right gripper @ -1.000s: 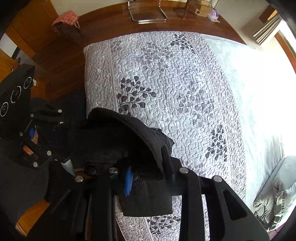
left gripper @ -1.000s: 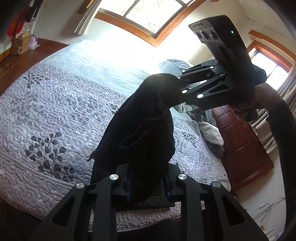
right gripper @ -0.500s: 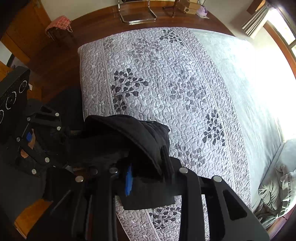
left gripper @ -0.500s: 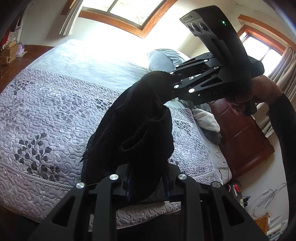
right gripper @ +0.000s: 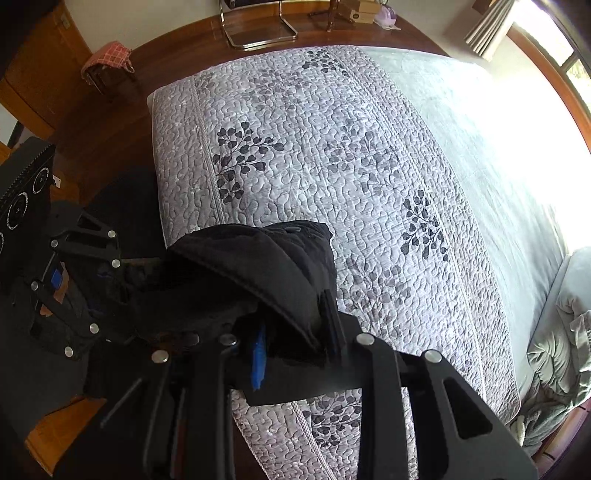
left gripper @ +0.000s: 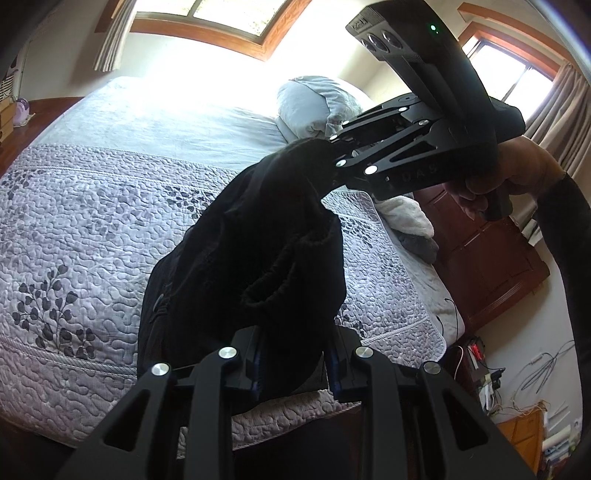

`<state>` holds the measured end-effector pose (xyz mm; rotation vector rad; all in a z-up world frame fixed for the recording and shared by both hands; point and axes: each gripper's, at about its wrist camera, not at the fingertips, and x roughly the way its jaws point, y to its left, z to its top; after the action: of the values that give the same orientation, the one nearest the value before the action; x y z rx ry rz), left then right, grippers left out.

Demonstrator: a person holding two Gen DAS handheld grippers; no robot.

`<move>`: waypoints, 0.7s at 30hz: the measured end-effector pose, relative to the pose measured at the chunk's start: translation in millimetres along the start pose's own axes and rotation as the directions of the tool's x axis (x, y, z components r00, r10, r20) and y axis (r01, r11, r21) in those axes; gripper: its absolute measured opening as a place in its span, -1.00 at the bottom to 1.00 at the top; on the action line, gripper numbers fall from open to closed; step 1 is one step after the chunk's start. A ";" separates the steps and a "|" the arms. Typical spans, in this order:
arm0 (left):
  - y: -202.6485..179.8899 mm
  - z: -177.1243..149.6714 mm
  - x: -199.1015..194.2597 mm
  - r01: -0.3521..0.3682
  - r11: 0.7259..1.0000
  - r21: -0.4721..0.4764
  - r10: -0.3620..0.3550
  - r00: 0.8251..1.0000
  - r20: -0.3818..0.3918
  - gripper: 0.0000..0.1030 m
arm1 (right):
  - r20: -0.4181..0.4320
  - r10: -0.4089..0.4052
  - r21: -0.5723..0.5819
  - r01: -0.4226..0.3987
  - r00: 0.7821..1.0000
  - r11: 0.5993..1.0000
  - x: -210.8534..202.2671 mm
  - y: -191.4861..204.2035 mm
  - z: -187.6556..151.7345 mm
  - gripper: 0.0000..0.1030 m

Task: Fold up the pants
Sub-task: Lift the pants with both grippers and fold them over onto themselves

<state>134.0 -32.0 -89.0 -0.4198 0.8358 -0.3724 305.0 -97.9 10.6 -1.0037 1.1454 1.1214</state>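
The black pants (left gripper: 258, 240) hang bunched in the air over the near edge of the quilted bed (left gripper: 92, 221). My left gripper (left gripper: 293, 354) is shut on a thick fold of them at the bottom of the left wrist view. My right gripper (left gripper: 325, 155), held by a hand, is shut on the fabric's upper end. In the right wrist view the pants (right gripper: 266, 258) drape over the right gripper (right gripper: 295, 332), hiding its pads. The left gripper (right gripper: 122, 280) grips them from the left there, above the floor beside the bed (right gripper: 332, 147).
A grey pillow (left gripper: 314, 103) and a pile of light cloth (left gripper: 402, 218) lie at the bed's head. A dark wooden cabinet (left gripper: 491, 266) stands beside it, with cables (left gripper: 480, 369) on the floor. A metal chair (right gripper: 258, 22) and a stool with checked cloth (right gripper: 107, 61) stand beyond the bed.
Both grippers have carried the pants sideways along the bed's edge toward the pillow end. The pillow and cabinet show more. Both grips look unchanged.
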 end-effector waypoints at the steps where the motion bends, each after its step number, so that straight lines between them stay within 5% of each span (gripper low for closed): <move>1: -1.4 0.0 2.0 0.000 1.000 0.003 0.000 1.000 -0.003 -0.50 | 0.001 -0.001 0.001 0.001 1.000 1.000 0.3 -0.5 -2.7 -0.51; 21: -46.4 -18.2 54.8 0.015 0.996 0.092 -0.006 0.996 -0.094 -0.50 | -0.004 -0.025 0.056 0.025 1.000 0.998 16.2 -19.6 -65.3 -0.53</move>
<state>146.5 -101.5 -111.4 -0.3225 0.9038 -0.4416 314.7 -162.7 -14.4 -0.9743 1.1575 1.0625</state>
